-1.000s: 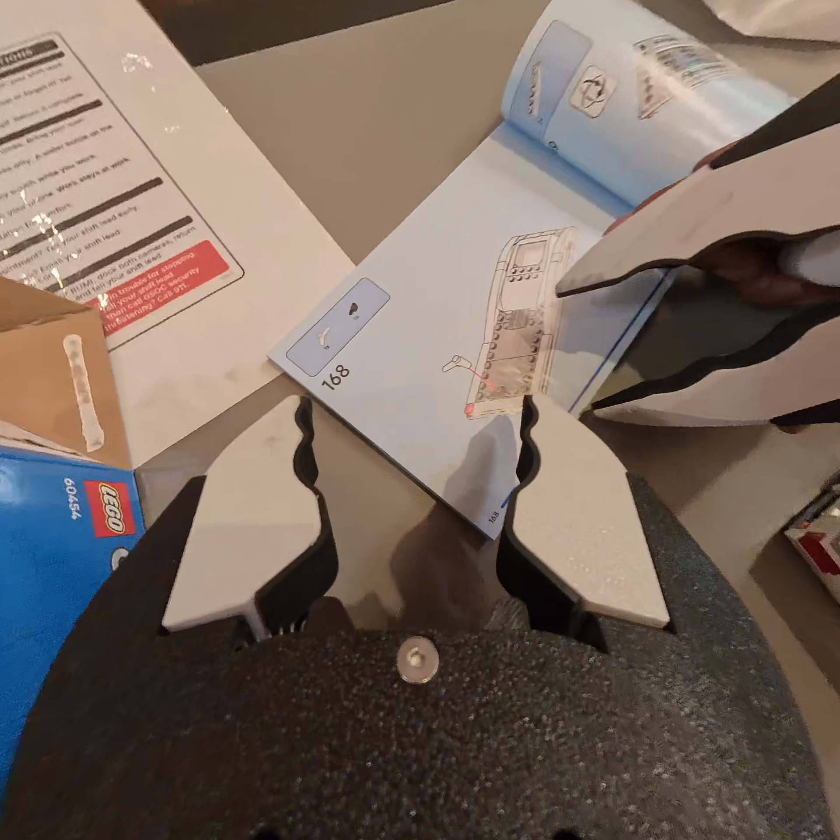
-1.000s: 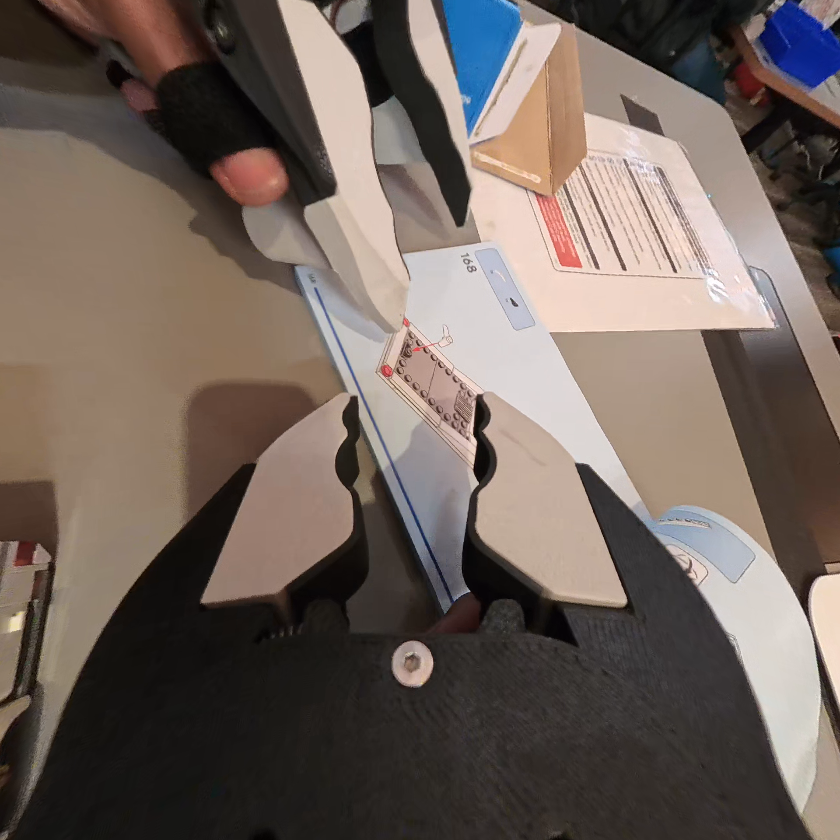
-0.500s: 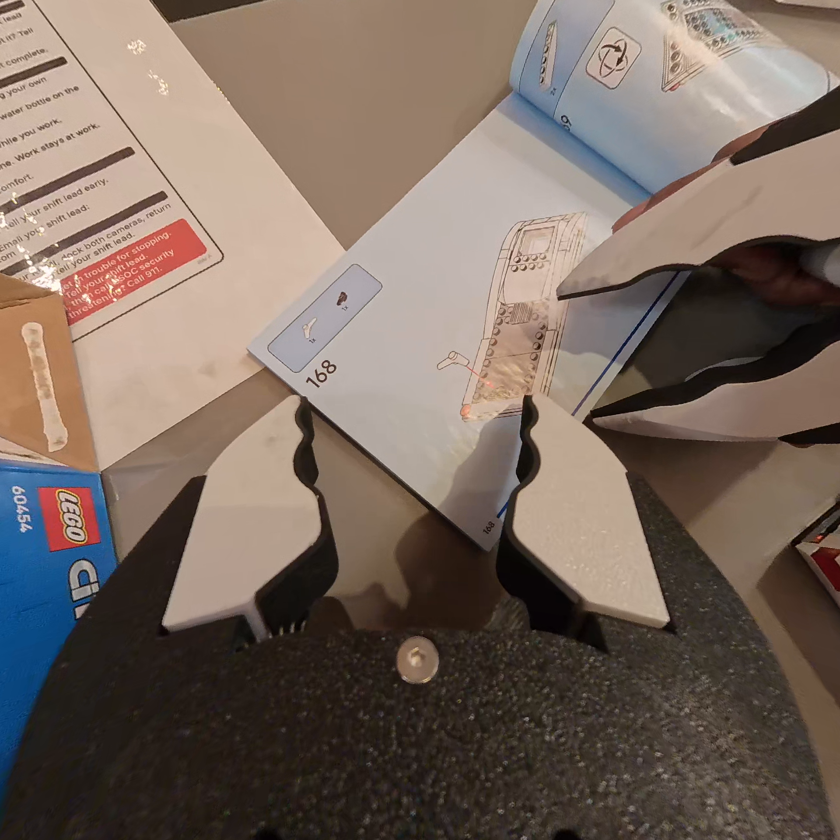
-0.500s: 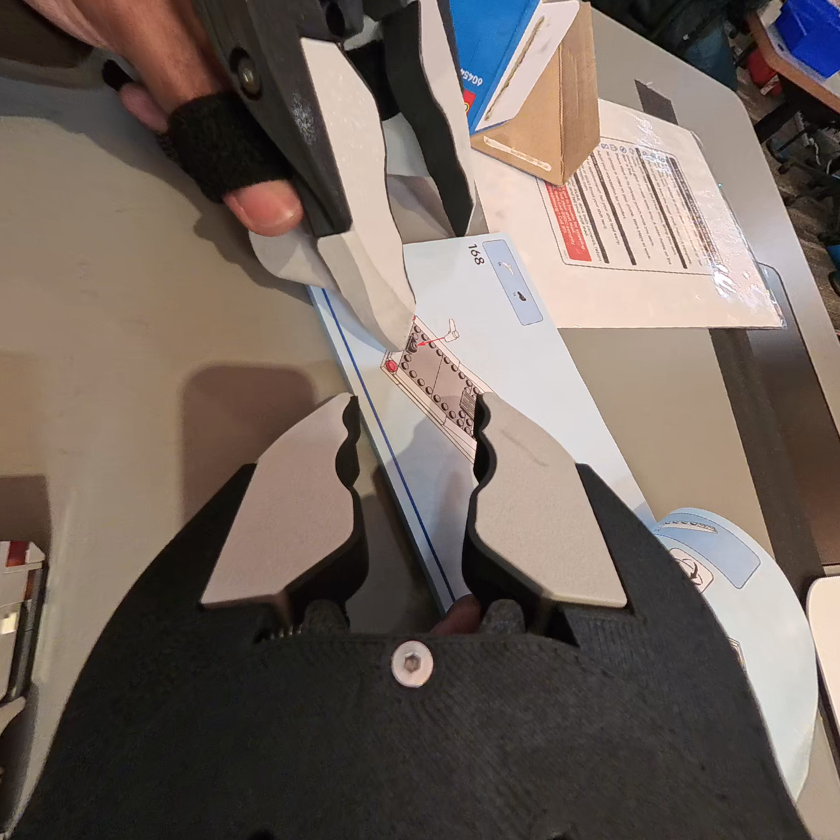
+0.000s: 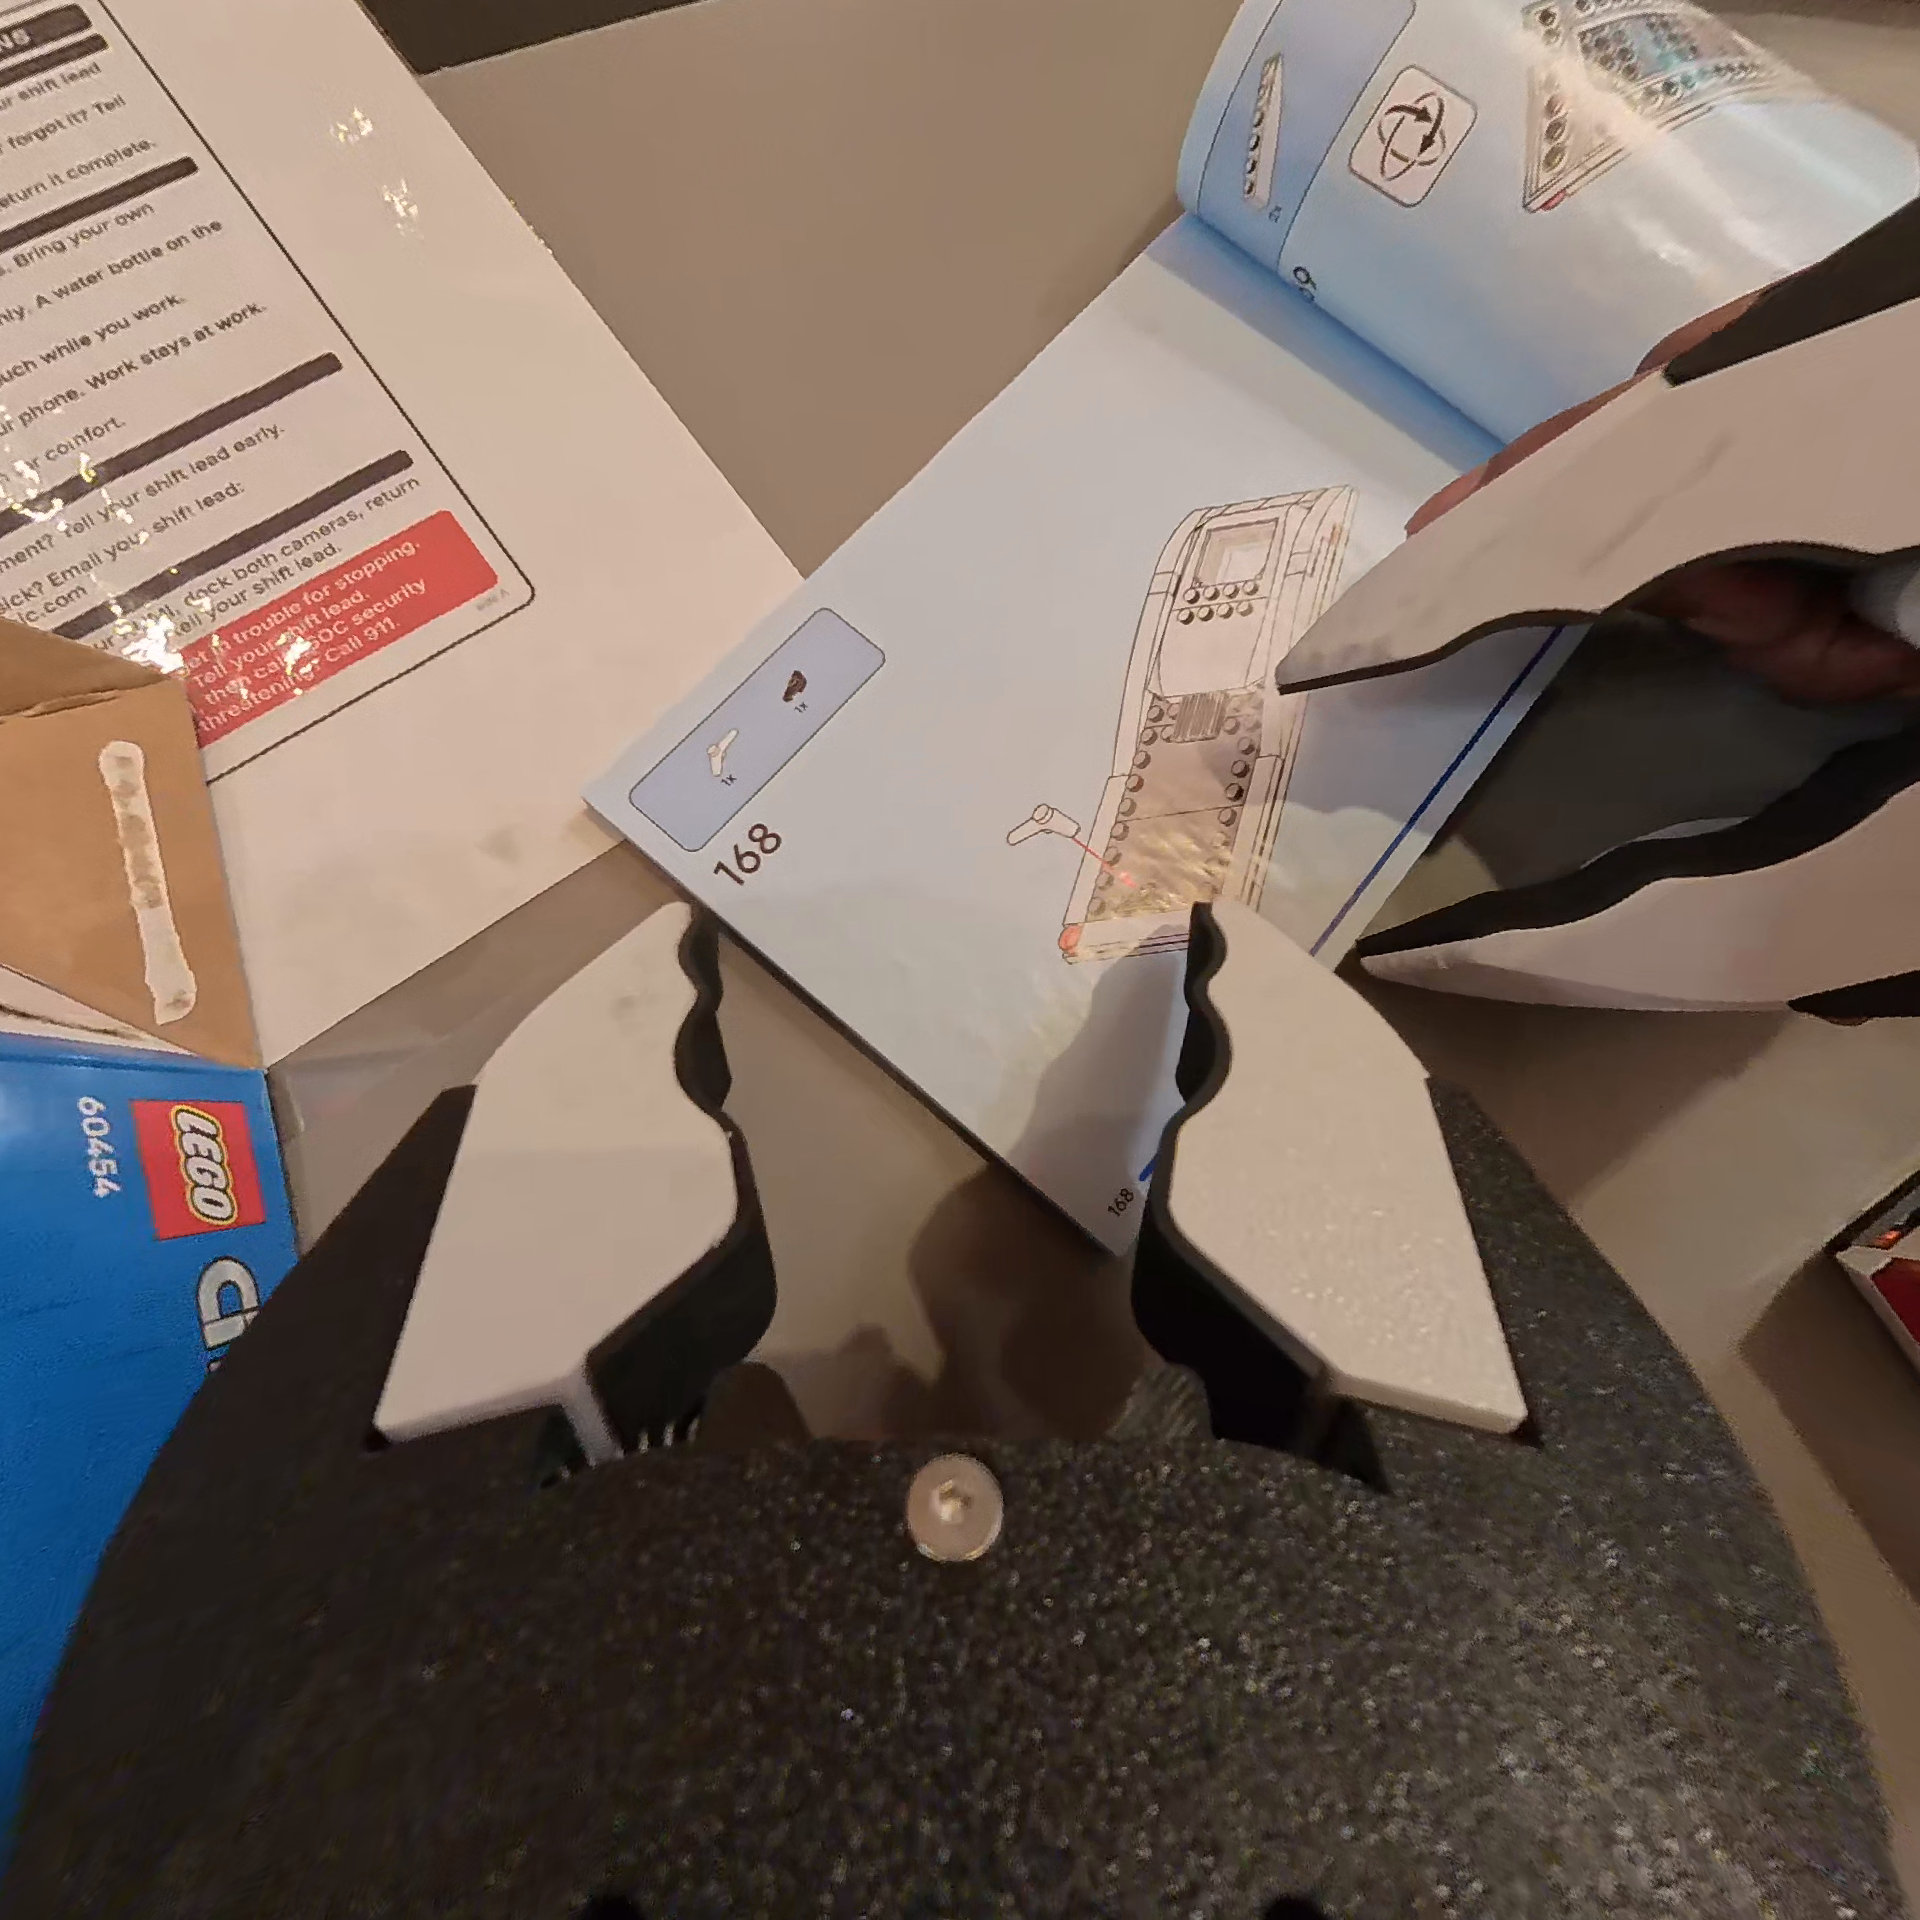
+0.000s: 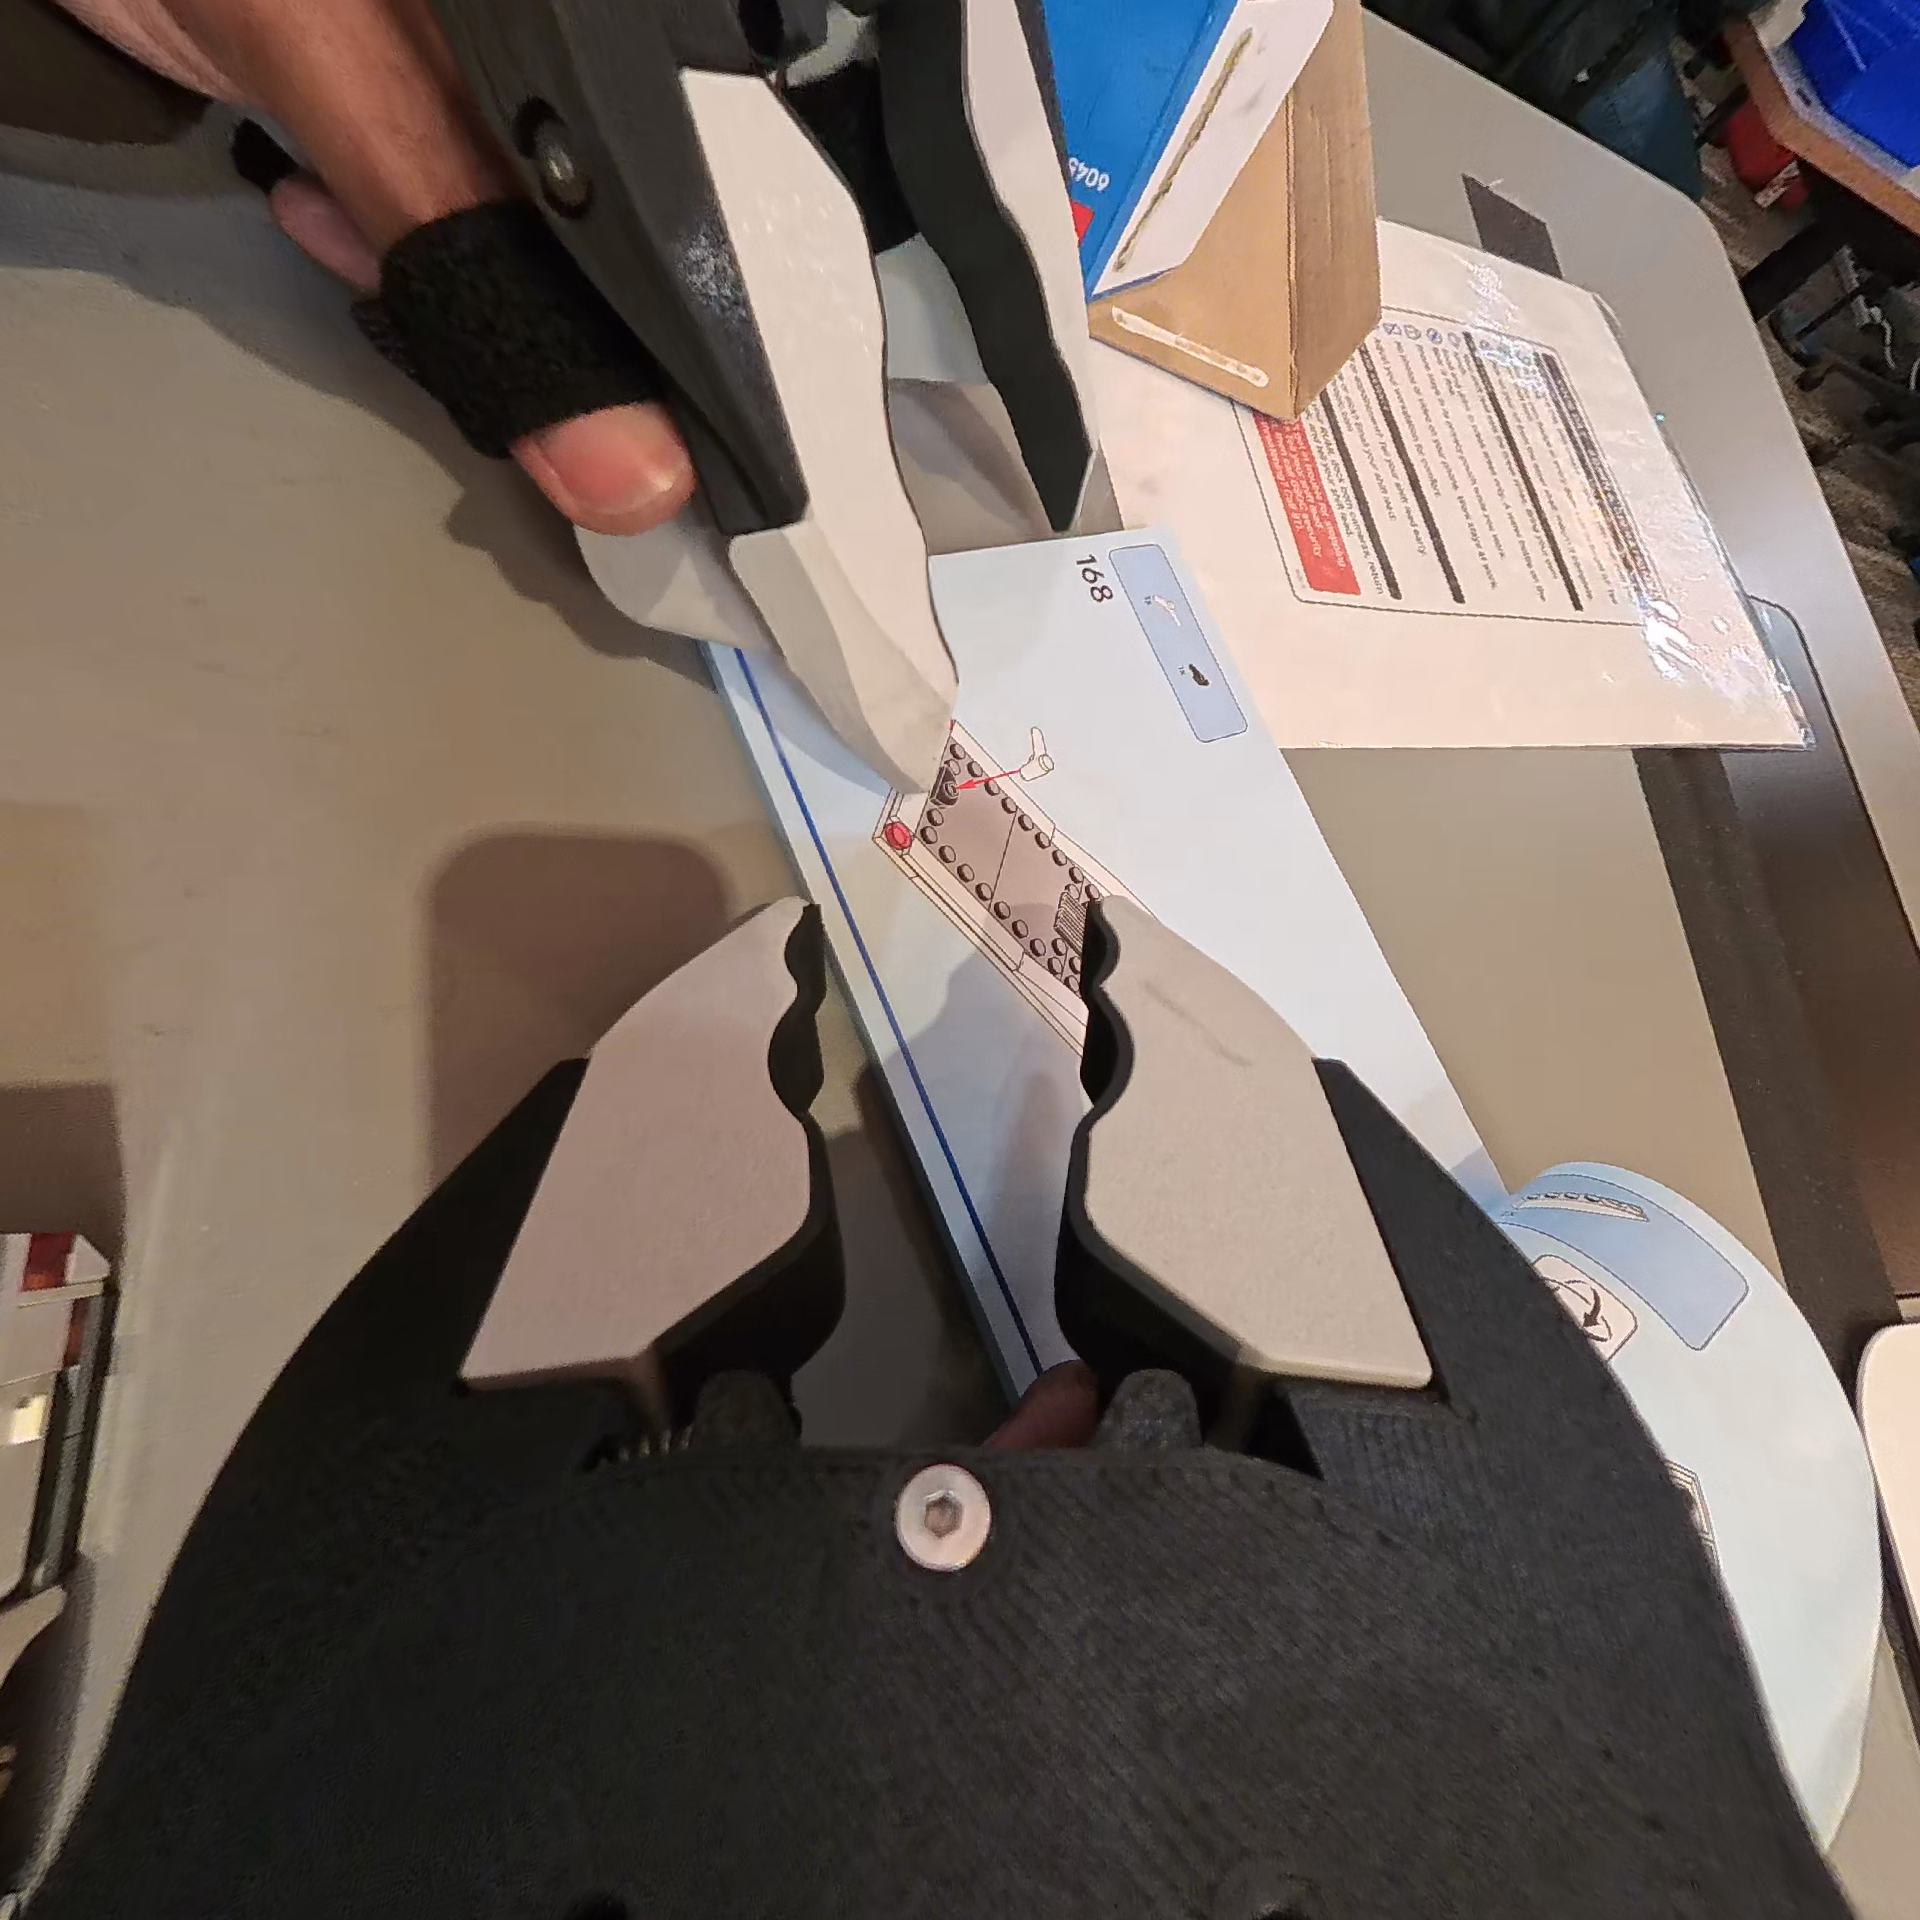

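You're hovering left gripper over open building-instruction booklet, fingers spread, gripping nothing; right gripper likewise parted, empty, above booklet edge.

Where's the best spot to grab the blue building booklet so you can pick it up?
Probably the curled-up pages at the far end of the booklet. The open page lies flat on the table, leaving no edge to pinch, but the curl stands up. Come from the side and close one finger under the curl, one over it.
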`<state>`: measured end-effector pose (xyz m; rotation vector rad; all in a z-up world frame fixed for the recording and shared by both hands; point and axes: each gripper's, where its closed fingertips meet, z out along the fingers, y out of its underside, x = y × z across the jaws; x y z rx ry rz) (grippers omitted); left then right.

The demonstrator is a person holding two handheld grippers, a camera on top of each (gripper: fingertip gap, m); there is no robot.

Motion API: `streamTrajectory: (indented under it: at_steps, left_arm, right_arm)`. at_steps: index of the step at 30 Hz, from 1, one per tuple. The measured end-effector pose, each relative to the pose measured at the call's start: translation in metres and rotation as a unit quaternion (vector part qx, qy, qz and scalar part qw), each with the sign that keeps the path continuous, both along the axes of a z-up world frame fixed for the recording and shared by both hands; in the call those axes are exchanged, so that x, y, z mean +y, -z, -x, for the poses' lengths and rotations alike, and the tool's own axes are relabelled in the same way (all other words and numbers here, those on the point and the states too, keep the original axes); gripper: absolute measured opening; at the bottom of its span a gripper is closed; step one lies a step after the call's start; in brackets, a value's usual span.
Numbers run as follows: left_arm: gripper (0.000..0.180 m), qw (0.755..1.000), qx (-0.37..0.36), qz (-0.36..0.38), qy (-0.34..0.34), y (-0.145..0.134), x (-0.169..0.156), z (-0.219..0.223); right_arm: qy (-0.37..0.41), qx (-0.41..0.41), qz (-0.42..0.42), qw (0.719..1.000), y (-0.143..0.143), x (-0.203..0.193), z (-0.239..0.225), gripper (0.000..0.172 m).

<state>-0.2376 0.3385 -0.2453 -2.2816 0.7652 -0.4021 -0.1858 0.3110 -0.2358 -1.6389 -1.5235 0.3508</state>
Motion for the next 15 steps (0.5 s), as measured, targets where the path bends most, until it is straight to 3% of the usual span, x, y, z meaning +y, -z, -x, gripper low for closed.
streamTrajectory:
  at_steps: [15]
  left_arm:
    - [0.086, 1.0, -0.003, 0.009, -0.002, 0.002, -0.0006, 0.0001]
  right_arm:
    - [-0.001, 0.0, 0.001, 1.0, 0.0002, -0.0002, 0.0003, 0.047]
